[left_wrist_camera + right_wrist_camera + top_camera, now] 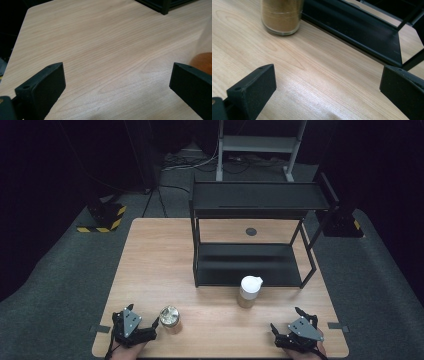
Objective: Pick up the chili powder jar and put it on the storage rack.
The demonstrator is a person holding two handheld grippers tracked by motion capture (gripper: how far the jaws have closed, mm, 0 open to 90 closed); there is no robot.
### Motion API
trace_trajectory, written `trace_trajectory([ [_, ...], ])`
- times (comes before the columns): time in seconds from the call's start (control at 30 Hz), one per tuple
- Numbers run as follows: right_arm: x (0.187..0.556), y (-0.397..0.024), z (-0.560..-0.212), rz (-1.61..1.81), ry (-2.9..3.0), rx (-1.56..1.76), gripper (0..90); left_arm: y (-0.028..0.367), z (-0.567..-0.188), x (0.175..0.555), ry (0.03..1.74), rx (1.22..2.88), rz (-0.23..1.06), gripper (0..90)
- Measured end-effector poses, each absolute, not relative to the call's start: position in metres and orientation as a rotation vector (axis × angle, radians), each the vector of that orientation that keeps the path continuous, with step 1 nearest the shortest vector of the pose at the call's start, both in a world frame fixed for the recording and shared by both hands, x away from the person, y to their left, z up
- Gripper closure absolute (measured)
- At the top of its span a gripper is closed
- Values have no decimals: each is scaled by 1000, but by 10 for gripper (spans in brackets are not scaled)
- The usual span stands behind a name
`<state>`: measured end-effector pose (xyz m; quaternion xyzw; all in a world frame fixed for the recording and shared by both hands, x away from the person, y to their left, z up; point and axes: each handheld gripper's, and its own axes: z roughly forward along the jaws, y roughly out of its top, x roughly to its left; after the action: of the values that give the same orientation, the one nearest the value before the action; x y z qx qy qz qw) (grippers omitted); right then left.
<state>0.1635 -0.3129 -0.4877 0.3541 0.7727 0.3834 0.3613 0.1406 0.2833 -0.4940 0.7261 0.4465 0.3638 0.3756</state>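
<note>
Seen from the high view, a person's two hand-held grippers rest at the near edge of a light wooden table, both released and holding nothing. The left gripper sits in the lower left of the frame, its jaws spread wide; just beside it, toward the centre, stands a small can with a shiny metal top, close to one jaw tip, though contact cannot be told from here. The right gripper lies in the lower right of the frame, jaws likewise apart, with bare wood around it.

A spice jar with a white cap and brown contents stands upright just below centre, directly in front of the lower tier of a black two-tier metal rack, near its front edge but apart from it. The rack fills the centre and upper centre of the frame. Its shelves are bare.

In the left gripper view, the two black jaws rise from the bottom corners with only wood grain between them; an orange-brown blur at the right edge, just above the right-hand jaw, appears to be the can. A corner of the rack shows at the top of the frame.

In the right gripper view, the jaws again stand wide apart over bare table. The jar's glass base appears at upper left, well ahead of the jaws, with the rack's lower shelf running diagonally across the upper right.
</note>
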Motion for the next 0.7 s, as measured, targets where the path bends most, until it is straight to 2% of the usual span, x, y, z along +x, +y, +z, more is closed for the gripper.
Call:
trace_trajectory([
  [0.7, 164, -316, -488, 997, 1983, 917, 0, 286, -494, 138, 1143, 1851, 917, 6],
])
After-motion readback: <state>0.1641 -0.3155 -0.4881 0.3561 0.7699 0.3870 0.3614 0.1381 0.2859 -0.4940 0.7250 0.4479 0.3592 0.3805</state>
